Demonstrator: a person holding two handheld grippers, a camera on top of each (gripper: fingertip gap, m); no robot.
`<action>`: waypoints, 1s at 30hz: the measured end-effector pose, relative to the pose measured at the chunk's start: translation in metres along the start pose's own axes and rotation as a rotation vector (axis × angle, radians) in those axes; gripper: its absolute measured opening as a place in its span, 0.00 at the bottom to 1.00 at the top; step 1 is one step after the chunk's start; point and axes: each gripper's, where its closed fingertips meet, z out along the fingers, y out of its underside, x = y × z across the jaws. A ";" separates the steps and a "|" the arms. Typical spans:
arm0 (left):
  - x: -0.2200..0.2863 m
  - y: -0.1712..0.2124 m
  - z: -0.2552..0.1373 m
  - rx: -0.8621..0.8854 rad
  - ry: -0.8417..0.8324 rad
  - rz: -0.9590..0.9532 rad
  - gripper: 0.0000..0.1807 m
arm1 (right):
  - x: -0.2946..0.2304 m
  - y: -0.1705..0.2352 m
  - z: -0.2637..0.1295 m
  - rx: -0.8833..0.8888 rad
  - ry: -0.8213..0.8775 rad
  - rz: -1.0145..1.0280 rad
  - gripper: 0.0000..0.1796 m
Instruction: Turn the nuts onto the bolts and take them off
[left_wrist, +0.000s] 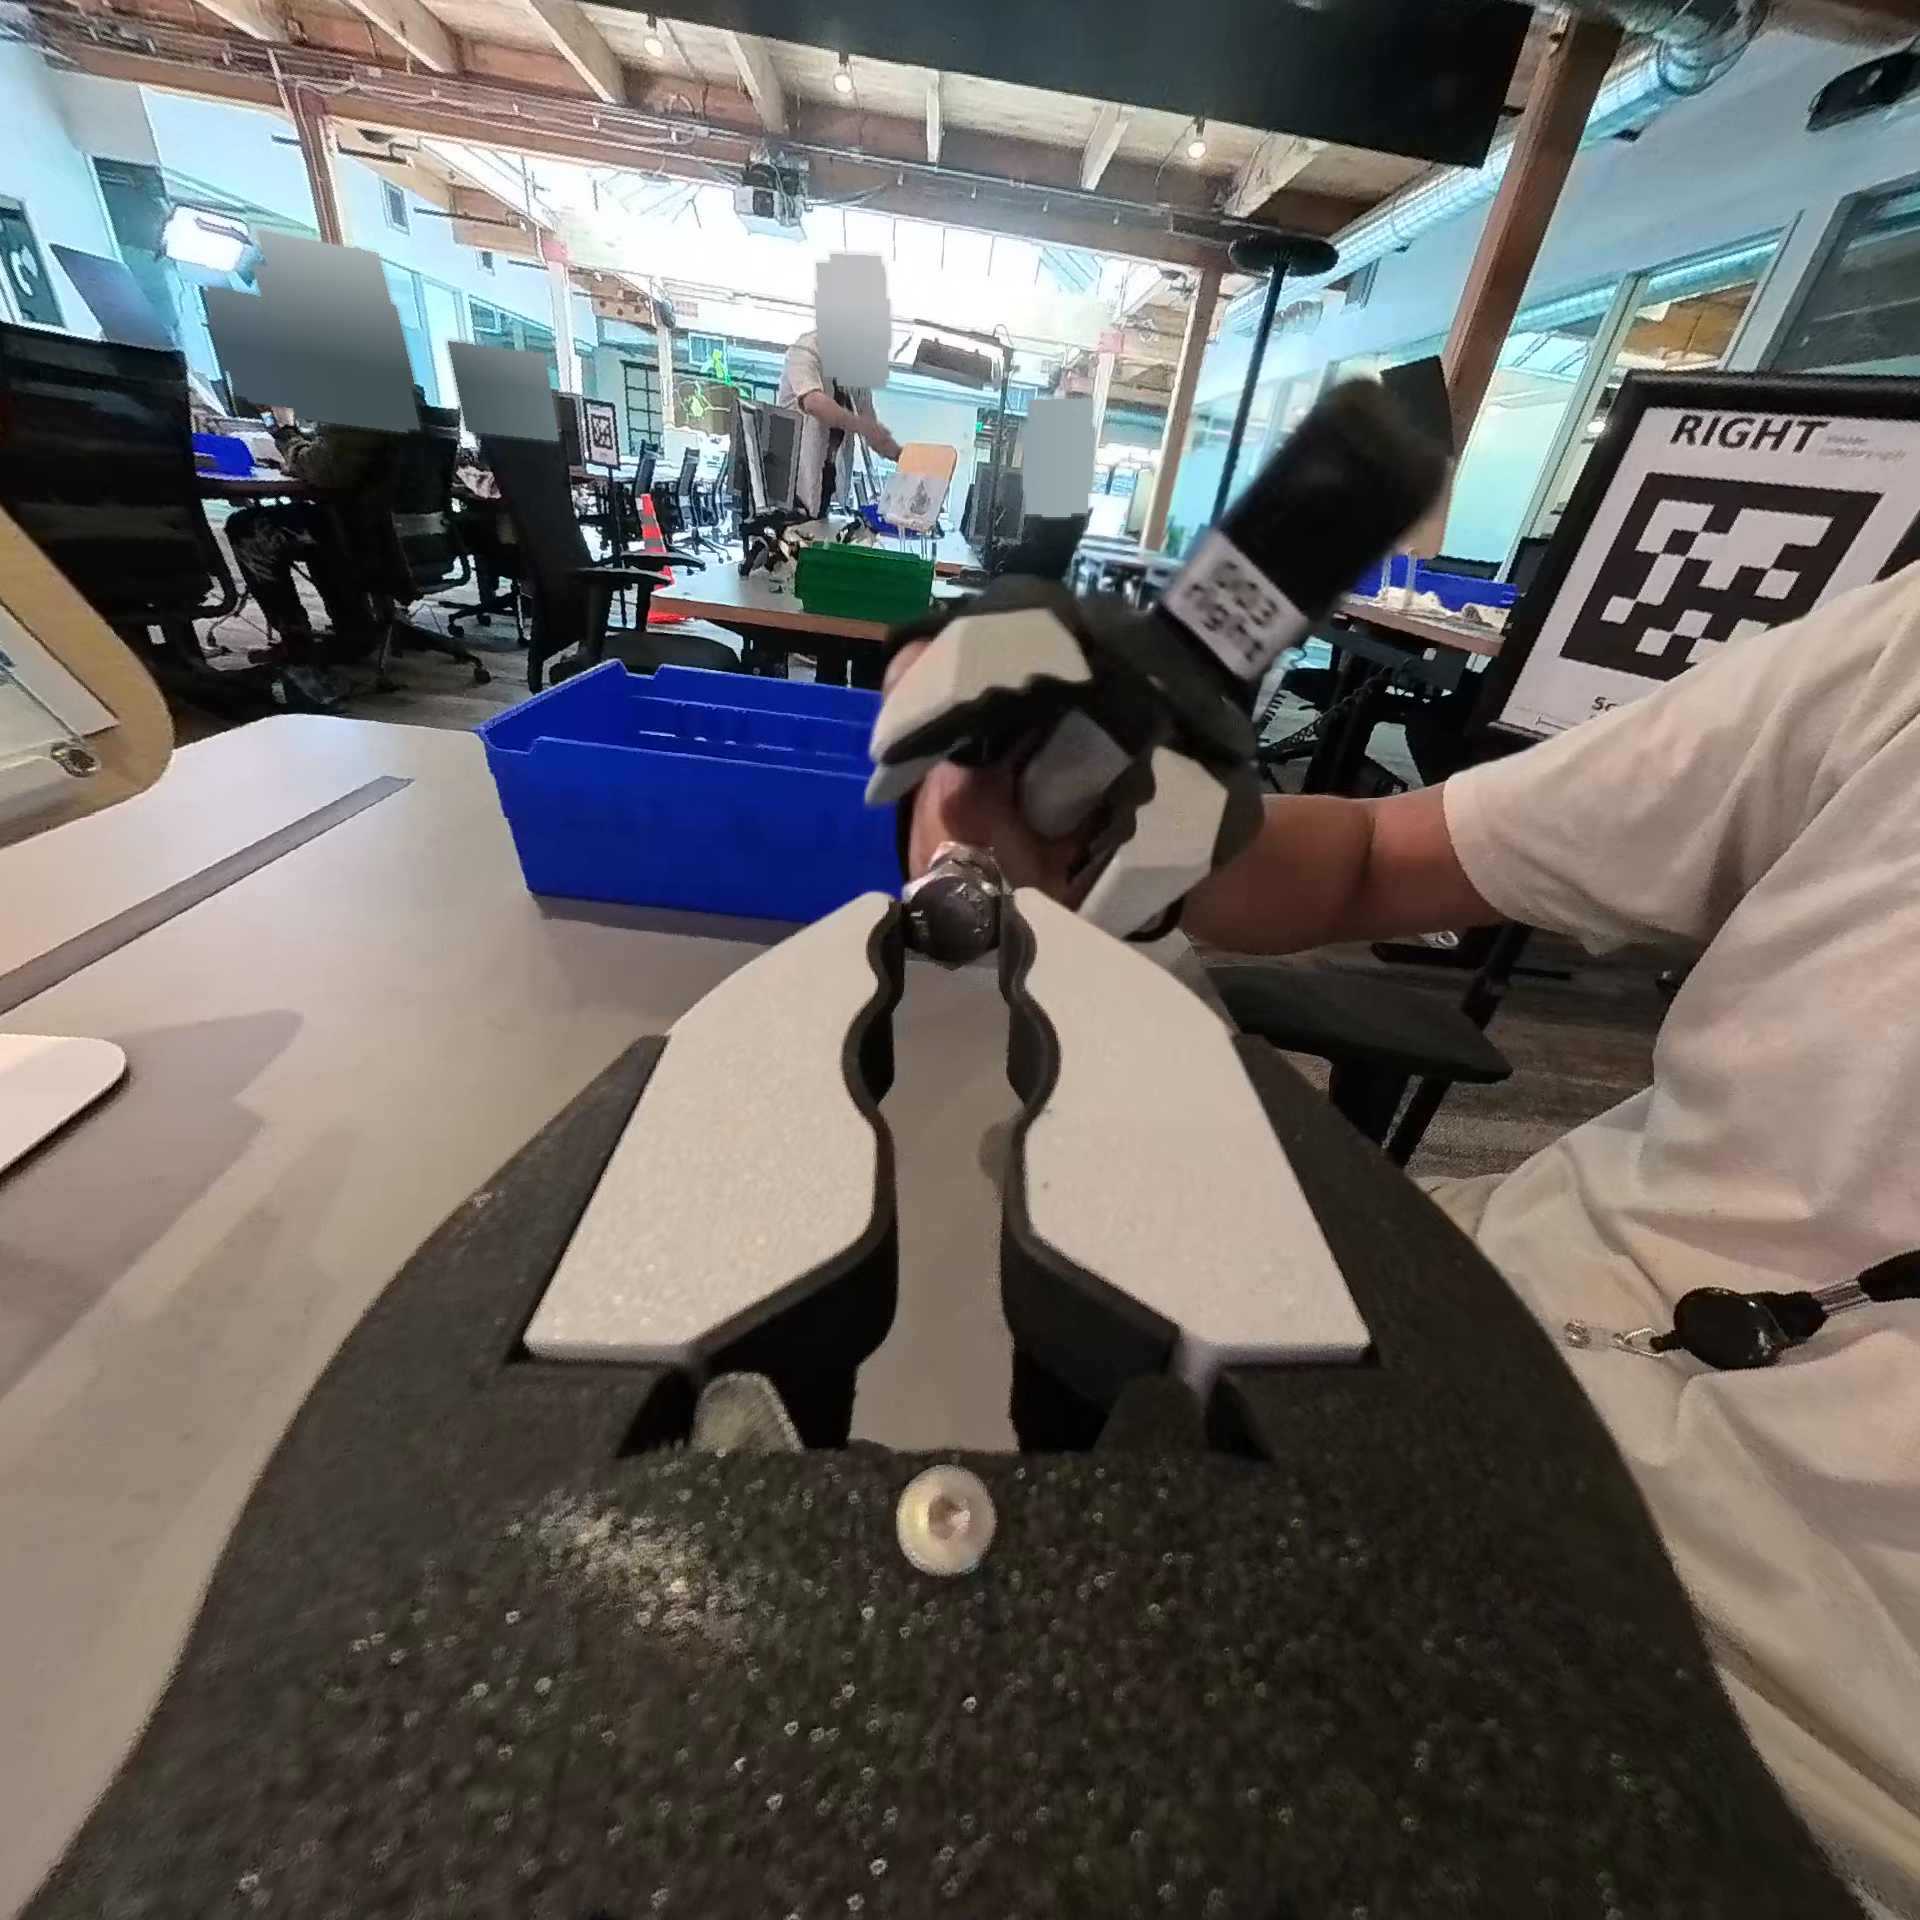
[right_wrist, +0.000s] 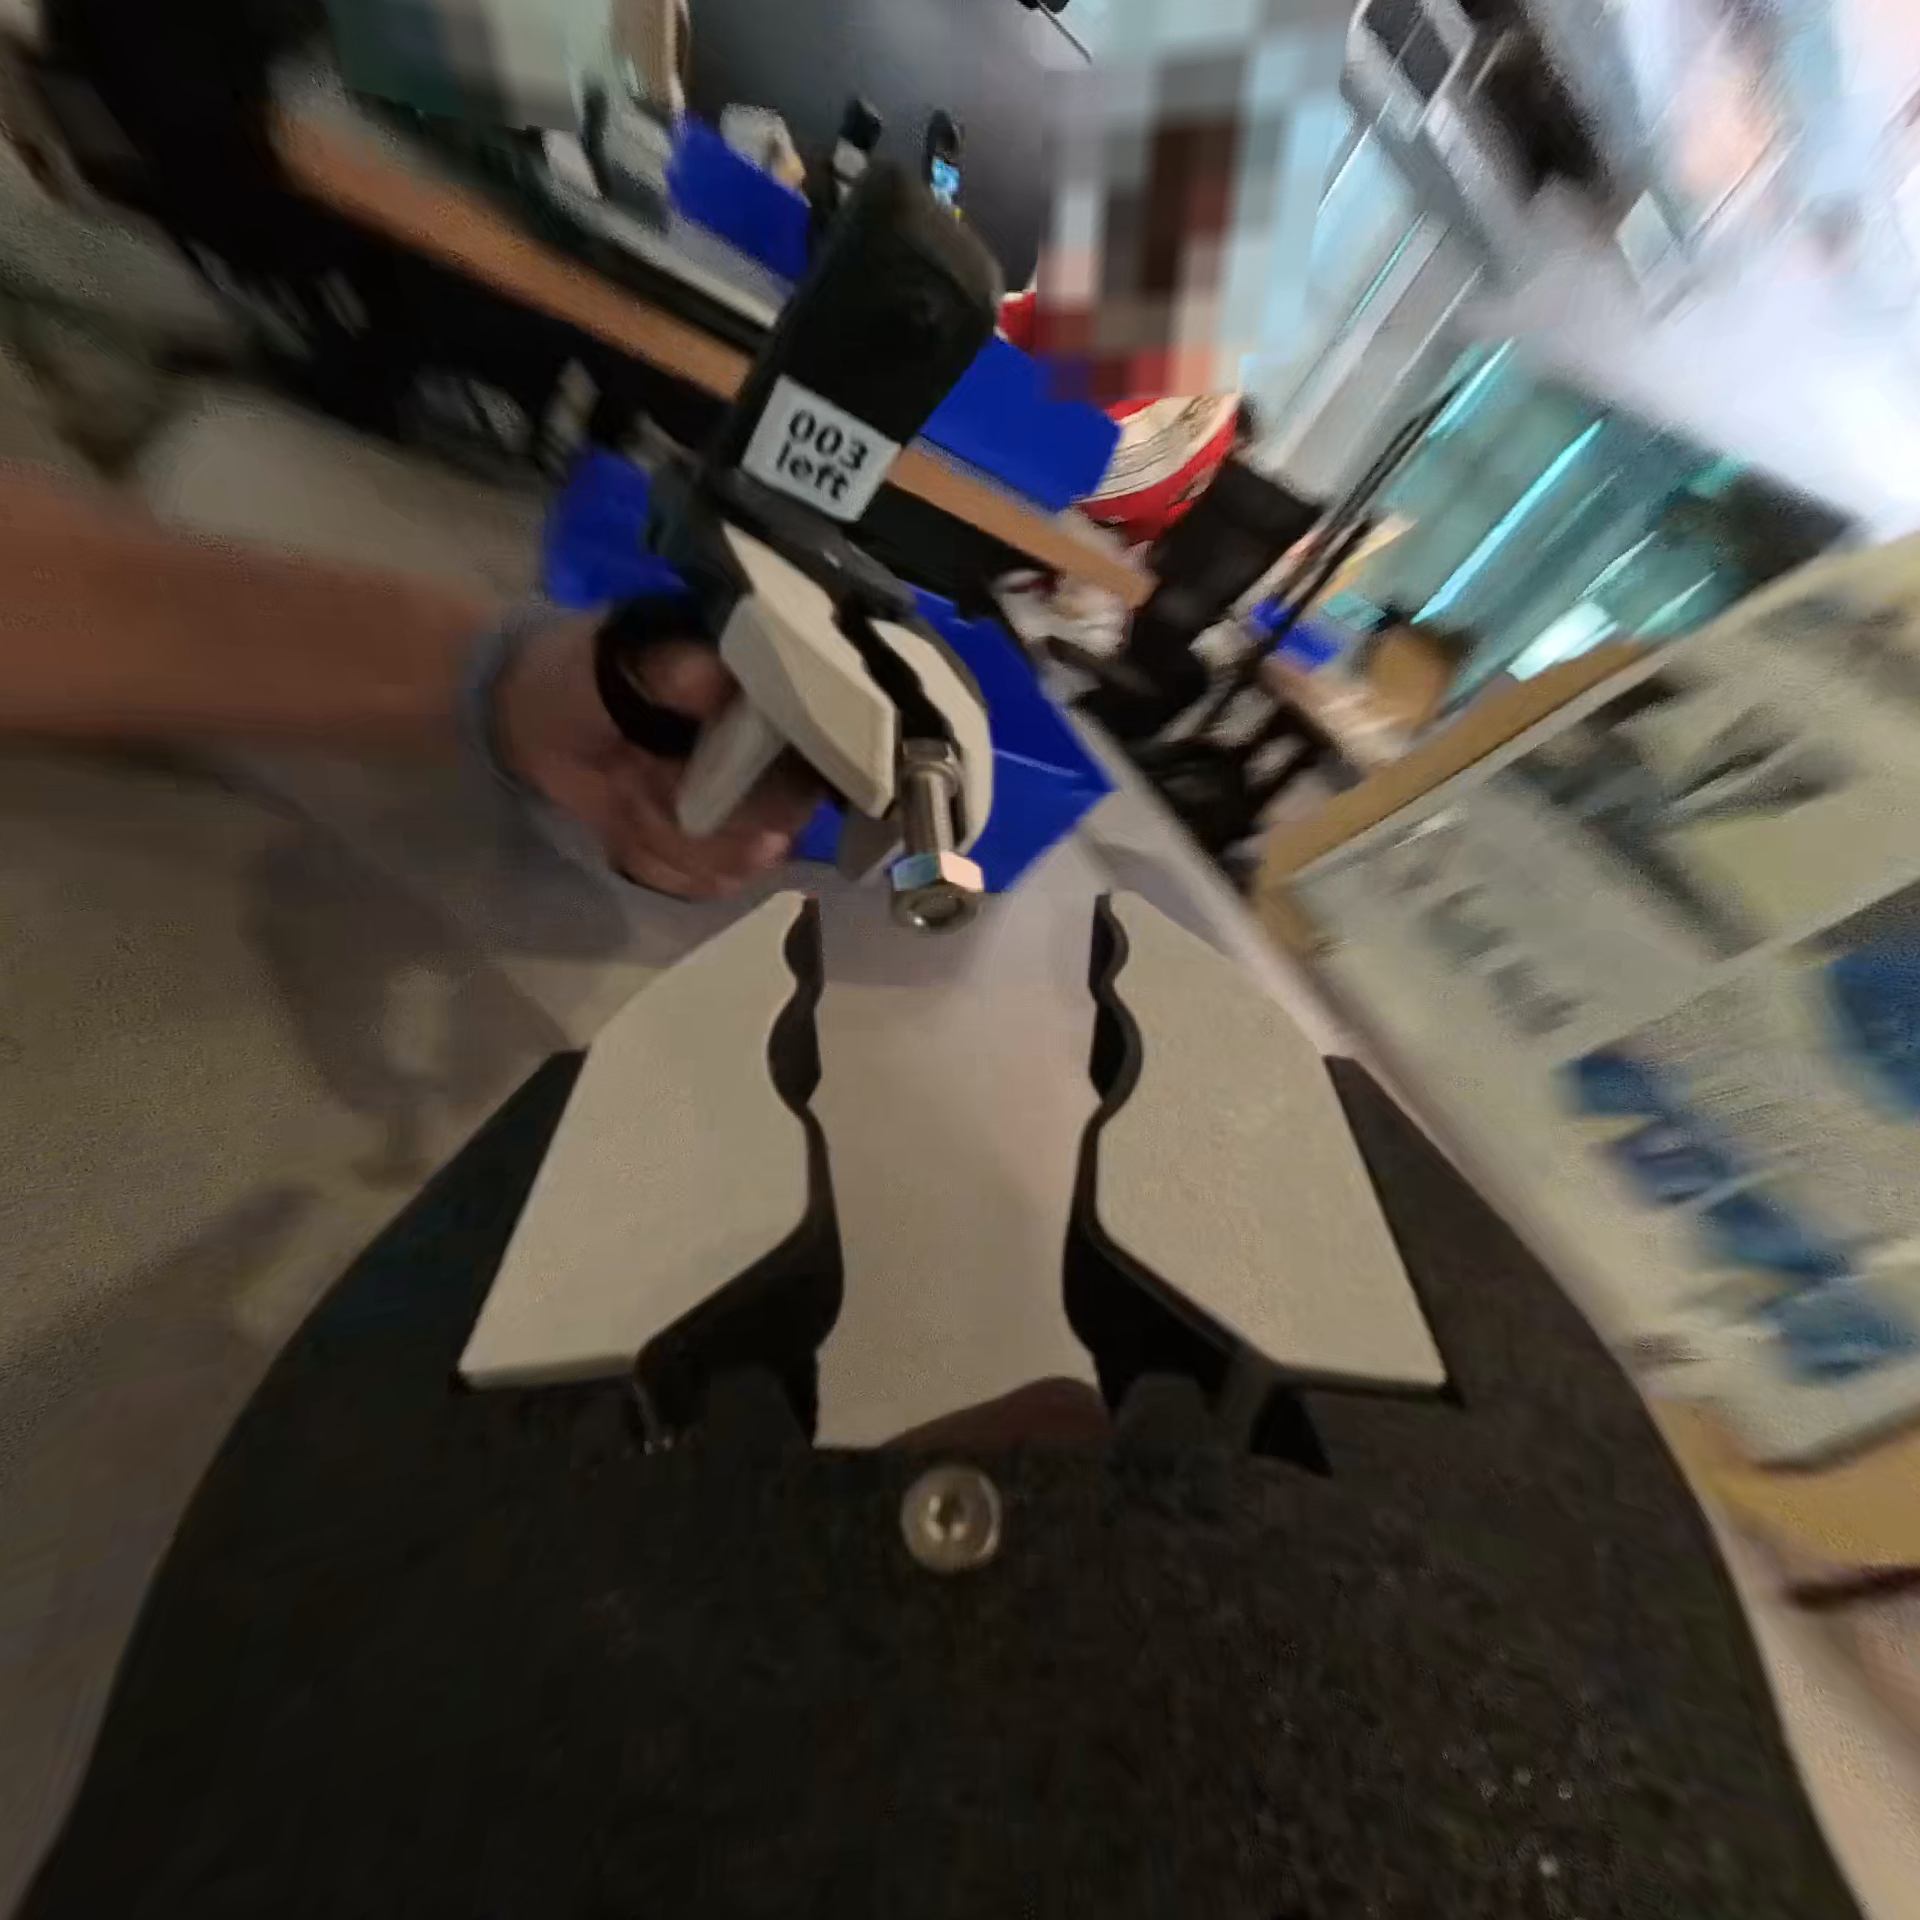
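An open office stretches behind a pale grey table (left_wrist: 312, 935), with desks, black chairs and a blue plastic bin (left_wrist: 675, 790) standing on the table's far part. The left gripper (left_wrist: 951, 914) pinches the head of a steel bolt (left_wrist: 951, 904) between its fingertips, held in the air above the table. In the right wrist view the threaded shank points toward the camera, and a hex nut (right_wrist: 935, 883) sits at its free end, apparently threaded only at the tip. The right gripper (right_wrist: 951, 914) has its fingers spread, nothing between them, the nut just ahead of the gap.

Bolt and nut are small, rigid metal parts: light, not fragile, but smooth and likely slippery against the flat pads. The nut is best taken across two opposite flats, squarely, so that it turns without slipping; a grip on its corners would probably slide. The bolt seems best held by its head, as now, firmly enough to resist twisting. A loosened nut could drop and roll across the table.
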 end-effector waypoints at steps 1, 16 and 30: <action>0.000 -0.001 0.000 0.003 0.003 -0.002 0.09 | 0.002 -0.003 -0.002 -0.012 0.065 -0.157 0.25; 0.011 -0.008 -0.003 0.022 0.052 0.006 0.09 | -0.012 -0.013 0.008 0.069 -0.146 0.127 0.09; 0.004 -0.001 0.000 -0.018 -0.012 0.054 0.09 | -0.011 -0.009 0.003 0.229 -0.425 0.832 0.23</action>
